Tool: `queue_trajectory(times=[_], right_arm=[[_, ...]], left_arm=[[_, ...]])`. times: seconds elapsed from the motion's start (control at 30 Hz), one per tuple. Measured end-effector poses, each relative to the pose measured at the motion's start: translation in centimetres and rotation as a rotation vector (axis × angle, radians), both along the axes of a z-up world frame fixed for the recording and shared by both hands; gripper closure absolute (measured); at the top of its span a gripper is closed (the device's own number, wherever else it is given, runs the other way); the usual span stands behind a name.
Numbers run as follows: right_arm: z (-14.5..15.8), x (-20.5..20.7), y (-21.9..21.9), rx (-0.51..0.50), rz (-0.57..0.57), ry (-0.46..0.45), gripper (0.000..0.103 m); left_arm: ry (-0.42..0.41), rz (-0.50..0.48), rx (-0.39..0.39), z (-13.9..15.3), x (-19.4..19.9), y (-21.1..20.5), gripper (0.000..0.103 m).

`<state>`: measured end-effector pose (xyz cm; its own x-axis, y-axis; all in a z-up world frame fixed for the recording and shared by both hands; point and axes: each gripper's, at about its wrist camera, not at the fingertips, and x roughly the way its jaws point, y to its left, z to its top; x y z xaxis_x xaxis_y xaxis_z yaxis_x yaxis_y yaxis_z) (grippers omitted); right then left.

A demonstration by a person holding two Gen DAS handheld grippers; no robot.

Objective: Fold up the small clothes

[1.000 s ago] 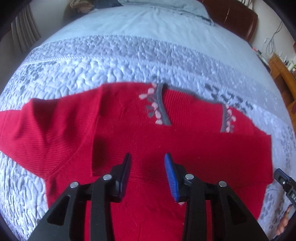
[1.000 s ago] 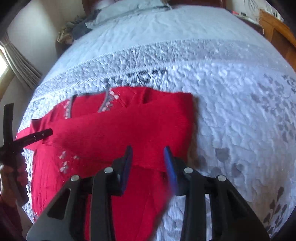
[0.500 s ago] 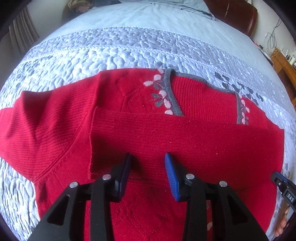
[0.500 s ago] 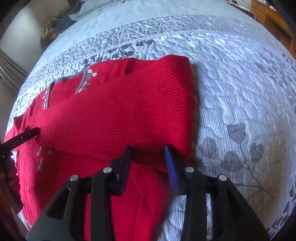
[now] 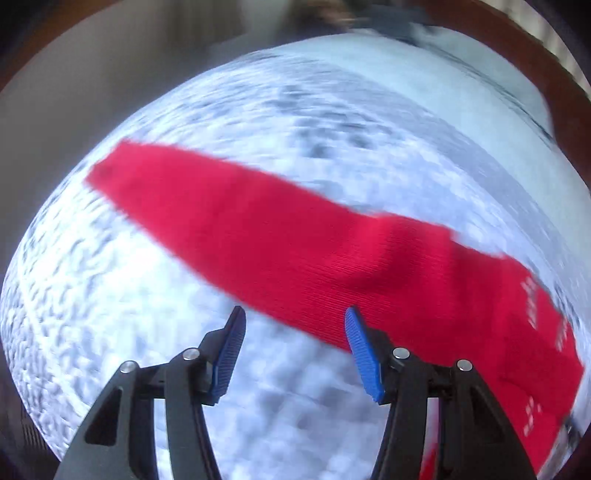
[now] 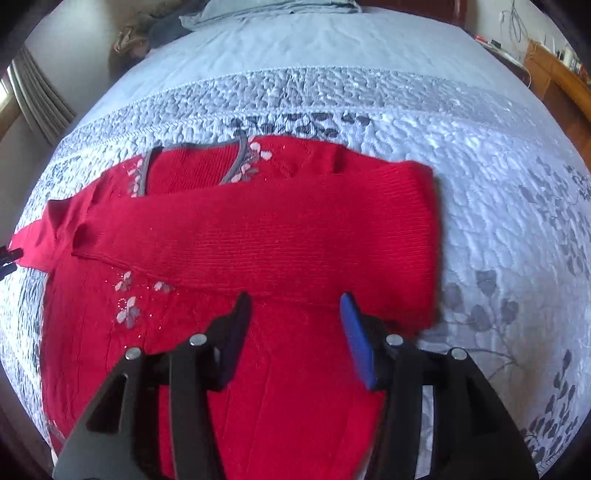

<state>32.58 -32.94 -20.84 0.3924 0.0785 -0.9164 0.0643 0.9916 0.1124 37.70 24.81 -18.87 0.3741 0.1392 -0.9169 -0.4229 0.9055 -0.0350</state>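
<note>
A red knit sweater (image 6: 258, 236) with grey neck trim and pale flower stitching lies flat on the quilted bed (image 6: 498, 192). Its right sleeve is folded across the chest. My right gripper (image 6: 295, 317) is open and empty, hovering over the sweater's body just below the folded sleeve. In the blurred left wrist view, the sweater's other sleeve (image 5: 229, 218) stretches out to the left over the quilt (image 5: 110, 295). My left gripper (image 5: 293, 332) is open and empty, just off the sleeve's near edge.
Pillows and a dark pile of clothes (image 6: 155, 29) lie at the head of the bed. A wooden side table (image 6: 554, 70) stands at the right. Curtains (image 6: 33, 92) hang at the left. The left gripper's tip (image 6: 7, 258) shows at the left edge.
My left gripper has swung fast to the left, from over the sweater's chest to its outstretched sleeve. My right gripper has pulled back a little and stays open.
</note>
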Motion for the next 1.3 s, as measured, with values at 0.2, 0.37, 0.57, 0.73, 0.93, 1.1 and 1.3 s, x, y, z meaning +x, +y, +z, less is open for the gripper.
queue_trajectory(times=[0.2,0.37,0.57,0.73,0.93,1.1,1.3], right_arm=[[-2.1,1.1,1.0,0.001,-0.008,0.037,0.052],[-2.5,1.0,1.2,-0.022,0.002,0.04,0.052],[-3.0,1.2,1.4,-0.04,0.006,0.038,0.049],[-3.3,1.2,2.2,-0.079,0.023,0.027,0.042],[-3.3,0.8,2.1,-0.065,0.017,0.024,0.045],[-2.0,-0.3,2.0,-0.071,0.022,-0.007,0.047],[-0.5,-1.5,1.6,-0.057,0.032,-0.034,0.047]], left_arm=[[-0.005,0.194,-0.053,-1.0,1.1,10.4,0.047],[-0.051,0.265,-0.124,-1.8,3.1,13.7,0.048],[-0.073,0.287,-0.111,-2.3,4.7,15.0,0.072],[-0.1,0.262,-0.056,-1.3,5.6,14.0,0.094],[-0.228,0.192,-0.007,2.1,5.0,11.2,0.095],[-0.338,0.084,0.006,6.1,3.8,6.6,0.095],[-0.421,-0.111,0.035,9.8,2.9,-2.2,0.095]])
